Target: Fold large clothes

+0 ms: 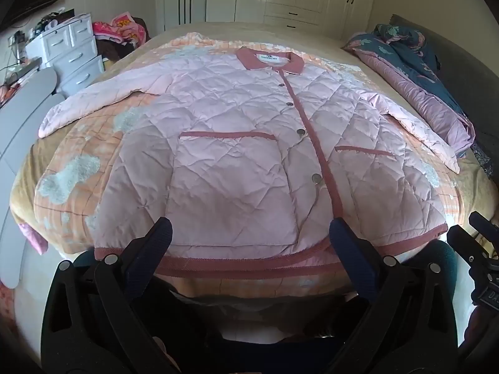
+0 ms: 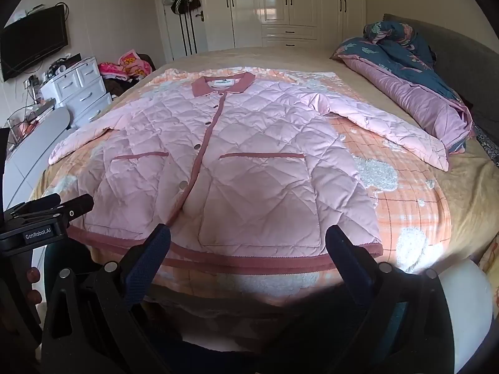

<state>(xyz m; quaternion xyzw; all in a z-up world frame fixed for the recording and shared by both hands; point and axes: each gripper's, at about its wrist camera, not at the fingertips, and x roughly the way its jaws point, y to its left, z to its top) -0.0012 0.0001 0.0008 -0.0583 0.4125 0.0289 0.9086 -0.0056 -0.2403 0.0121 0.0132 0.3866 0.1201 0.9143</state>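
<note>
A pink quilted jacket point(image 1: 237, 143) with dark pink collar, placket and hem lies flat and buttoned on the bed, front up, both sleeves spread out to the sides. It also shows in the right wrist view point(image 2: 249, 162). My left gripper point(image 1: 249, 227) is open and empty, hovering just before the hem near the placket. My right gripper point(image 2: 248, 233) is open and empty, before the hem at the jacket's right pocket. The left gripper's body point(image 2: 40, 227) shows at the left edge of the right wrist view.
An orange checked blanket point(image 2: 405, 193) covers the bed under the jacket. A rolled blue and purple quilt point(image 2: 414, 74) lies along the right side by the headboard. White drawers point(image 1: 71, 56) and a clothes pile point(image 1: 124, 31) stand left of the bed. Wardrobes point(image 2: 280, 6) line the far wall.
</note>
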